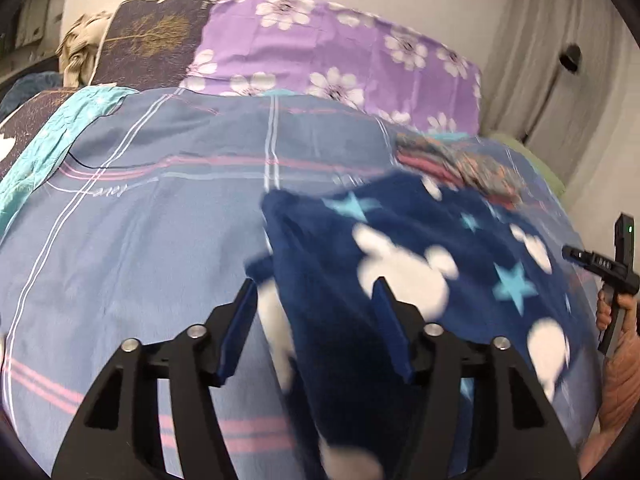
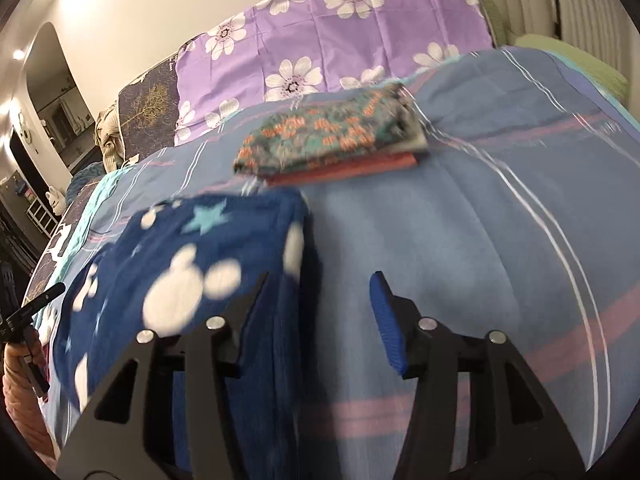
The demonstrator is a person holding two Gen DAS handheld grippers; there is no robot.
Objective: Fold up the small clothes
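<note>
A navy fleece garment (image 1: pixel 420 248) with white mouse shapes and light blue stars lies on the blue striped bedsheet (image 1: pixel 160 220). My left gripper (image 1: pixel 316 292) is open, and a fold of the garment lies between its fingers. In the right wrist view the garment (image 2: pixel 192 264) lies left of centre. My right gripper (image 2: pixel 320 292) is open, its left finger over the garment's right edge and its right finger over bare sheet. A stack of folded clothes (image 2: pixel 332 140), floral piece on top and red below, sits beyond; it also shows blurred in the left wrist view (image 1: pixel 460 164).
A purple flowered pillow (image 2: pixel 340 40) and a dark tree-print pillow (image 1: pixel 152 44) lie at the bed's head. A teal cloth (image 1: pixel 52 136) hangs at the left edge. Curtains (image 1: pixel 560 60) are at the right. The right hand's gripper handle (image 1: pixel 612 272) shows at the right edge.
</note>
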